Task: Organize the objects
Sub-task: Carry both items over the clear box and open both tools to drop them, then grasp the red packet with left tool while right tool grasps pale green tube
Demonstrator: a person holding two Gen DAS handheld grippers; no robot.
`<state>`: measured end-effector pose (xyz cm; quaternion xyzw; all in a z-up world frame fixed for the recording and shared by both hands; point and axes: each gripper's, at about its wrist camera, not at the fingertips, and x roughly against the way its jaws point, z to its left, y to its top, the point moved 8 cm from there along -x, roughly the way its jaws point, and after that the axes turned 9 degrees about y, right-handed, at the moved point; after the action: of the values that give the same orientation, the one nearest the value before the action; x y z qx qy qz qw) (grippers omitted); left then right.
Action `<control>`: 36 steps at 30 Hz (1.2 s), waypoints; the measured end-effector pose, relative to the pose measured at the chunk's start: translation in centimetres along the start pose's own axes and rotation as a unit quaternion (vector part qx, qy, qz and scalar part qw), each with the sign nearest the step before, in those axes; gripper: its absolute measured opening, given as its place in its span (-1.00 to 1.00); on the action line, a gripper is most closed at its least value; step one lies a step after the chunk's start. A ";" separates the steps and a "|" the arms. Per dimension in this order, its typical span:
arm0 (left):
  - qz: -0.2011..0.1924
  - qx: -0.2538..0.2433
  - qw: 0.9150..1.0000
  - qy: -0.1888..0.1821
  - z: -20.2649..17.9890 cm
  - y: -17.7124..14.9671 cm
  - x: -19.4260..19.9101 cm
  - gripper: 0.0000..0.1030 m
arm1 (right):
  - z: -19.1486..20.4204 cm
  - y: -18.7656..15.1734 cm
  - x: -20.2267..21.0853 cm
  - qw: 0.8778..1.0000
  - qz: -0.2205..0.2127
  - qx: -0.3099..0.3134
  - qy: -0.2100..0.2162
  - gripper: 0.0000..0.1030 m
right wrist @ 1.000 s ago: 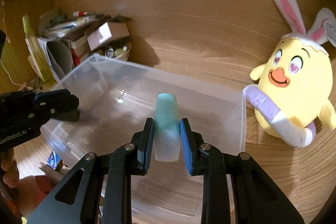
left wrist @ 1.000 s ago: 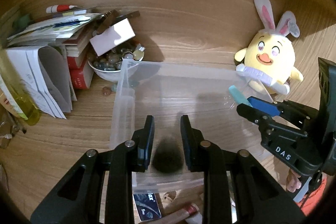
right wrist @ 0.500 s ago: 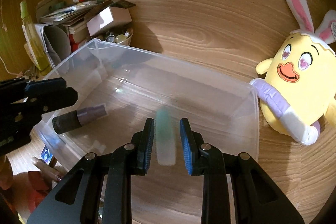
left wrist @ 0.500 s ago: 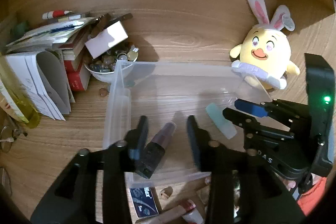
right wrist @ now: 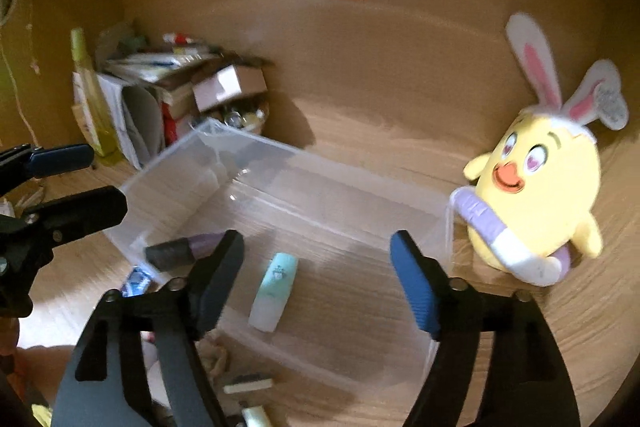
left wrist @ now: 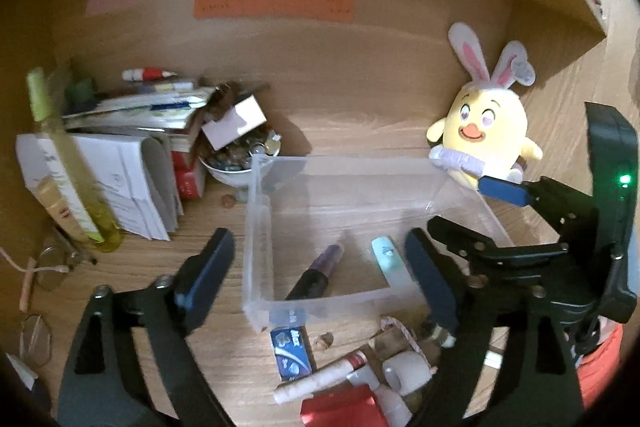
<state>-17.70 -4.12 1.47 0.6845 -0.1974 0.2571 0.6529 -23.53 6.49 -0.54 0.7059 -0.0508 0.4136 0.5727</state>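
Note:
A clear plastic bin (left wrist: pixel 256 227) (right wrist: pixel 440 223) stands on the wooden desk. In it lie a dark purple-capped bottle (left wrist: pixel 316 273) (right wrist: pixel 180 251) and a pale green and white tube (left wrist: pixel 390 261) (right wrist: pixel 274 291). My left gripper (left wrist: pixel 320 283) is wide open and empty, above the bin's near side. My right gripper (right wrist: pixel 316 279) is wide open and empty above the bin; it also shows at the right of the left wrist view (left wrist: pixel 520 195). The left gripper shows at the left edge of the right wrist view (right wrist: pixel 60 183).
A yellow chick plush with bunny ears (left wrist: pixel 486 131) (right wrist: pixel 544 195) sits right of the bin. Books and papers (left wrist: pixel 120 147), a yellow-green bottle (left wrist: pixel 68 163) and a bowl of stones (left wrist: pixel 240 155) stand left. Small items lie before the bin, including a blue packet (left wrist: pixel 290 351) and a tube (left wrist: pixel 320 381).
Both grippers opened and let go: the dark bottle and the green tube dropped into the bin. Both grippers then pulled back and up, jaws now spread wide.

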 end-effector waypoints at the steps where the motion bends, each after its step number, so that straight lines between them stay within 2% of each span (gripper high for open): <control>1: -0.003 0.002 1.000 0.000 0.2 0.0 0.4 0.87 | 0.2 0.0 0.6 1.000 -0.005 0.002 0.001 0.50; 9: -0.003 0.000 1.000 0.010 2.0 -1.9 2.7 0.92 | 2.1 -0.8 5.5 0.998 -0.053 0.014 0.007 0.61; 16: 0.023 -0.002 1.000 0.013 2.8 -4.8 2.7 0.93 | 1.9 -3.5 7.1 0.998 -0.057 0.001 0.007 0.62; 30: 0.091 0.000 0.996 -0.017 1.5 -10.7 1.3 0.93 | 0.8 -10.2 5.5 1.000 0.002 -0.026 0.009 0.63; 36: 0.120 0.004 0.992 -0.030 0.6 -12.3 0.2 0.93 | 0.7 -12.8 4.0 0.999 0.035 -0.024 0.005 0.62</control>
<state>-10.05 -3.87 -8.16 0.6659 -0.2970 0.3134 0.6084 -13.54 11.83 -7.74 0.6872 -0.0828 0.4361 0.5750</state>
